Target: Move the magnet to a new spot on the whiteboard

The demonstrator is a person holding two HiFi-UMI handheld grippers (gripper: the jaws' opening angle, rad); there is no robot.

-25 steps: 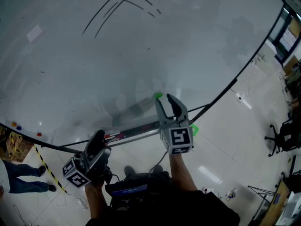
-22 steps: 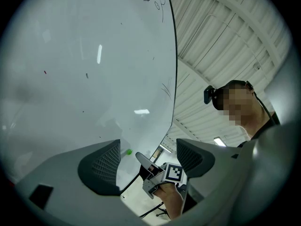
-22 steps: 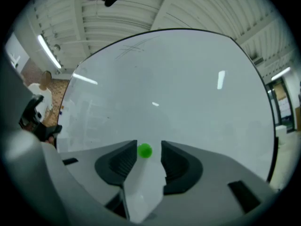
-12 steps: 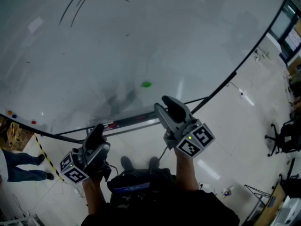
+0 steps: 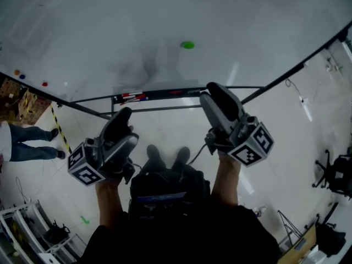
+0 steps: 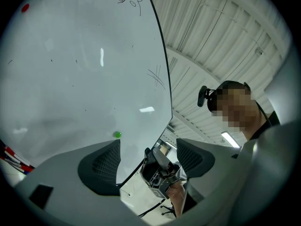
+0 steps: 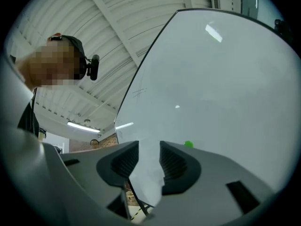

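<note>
A small green magnet (image 5: pixel 187 44) sticks to the whiteboard (image 5: pixel 110 32), low on the board above the marker tray. It also shows in the left gripper view as the magnet (image 6: pixel 117 134) and in the right gripper view as the magnet (image 7: pixel 188 144). My right gripper (image 5: pixel 214 94) is held back from the board, below and right of the magnet; its jaws stand narrowly apart with nothing between them (image 7: pixel 149 157). My left gripper (image 5: pixel 123 116) hangs lower at the left, open wide and empty (image 6: pixel 148 161), with the right gripper (image 6: pixel 161 172) seen through its gap.
A marker tray (image 5: pixel 165 94) with several markers (image 5: pixel 131 97) runs along the board's lower edge. Small red (image 5: pixel 44 83) and blue (image 5: pixel 22 76) magnets sit at the board's left. A person in jeans (image 5: pixel 25 146) stands left, by striped tape (image 5: pixel 58 130). An office chair (image 5: pixel 336 175) is at right.
The right gripper was at the green magnet a second ago; it has since drawn back and down, leaving the magnet on the board. Both grippers now sit farther from the board.
</note>
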